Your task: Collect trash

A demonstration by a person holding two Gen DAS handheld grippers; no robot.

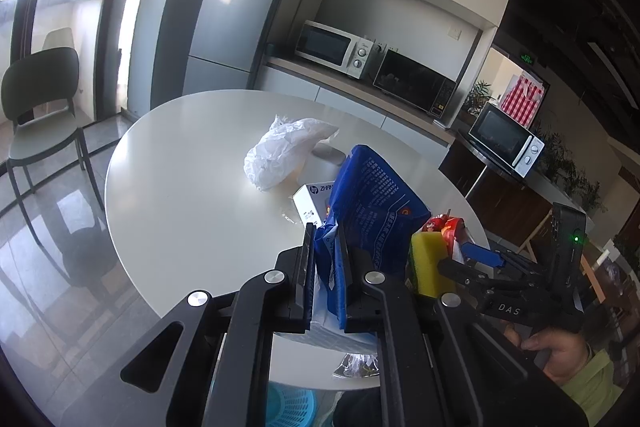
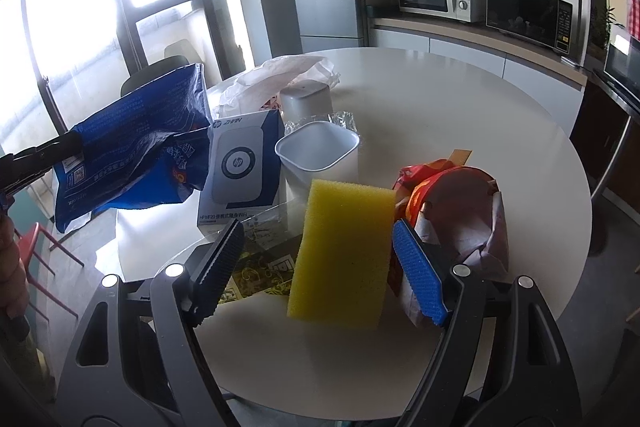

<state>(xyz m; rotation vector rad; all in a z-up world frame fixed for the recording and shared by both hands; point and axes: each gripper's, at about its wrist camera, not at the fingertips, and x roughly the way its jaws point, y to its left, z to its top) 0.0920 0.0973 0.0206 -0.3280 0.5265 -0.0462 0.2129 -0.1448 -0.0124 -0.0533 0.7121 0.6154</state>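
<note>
On the round white worktop [image 2: 460, 131] lie a crumpled white plastic bag [image 1: 282, 151], a white HP box [image 2: 240, 167], a white cup [image 2: 318, 151] and a red-orange wrapper [image 2: 452, 227]. Left claw [image 1: 324, 267] is clamped on a blue bag [image 1: 372, 203], lifted above the worktop. Right claw [image 2: 320, 267] stands apart around a yellow sponge [image 2: 342, 255], whose edge touches the blue pad.

White box [image 2: 240, 163]: "hp ZHAN" on top, round "hp" mark in middle, "HP MF20 ... WiFi" on front edge. Black gripper part [image 1: 508, 309]: letters "DAS". Blue bag [image 2: 132, 155]: white print, too small to read.
</note>
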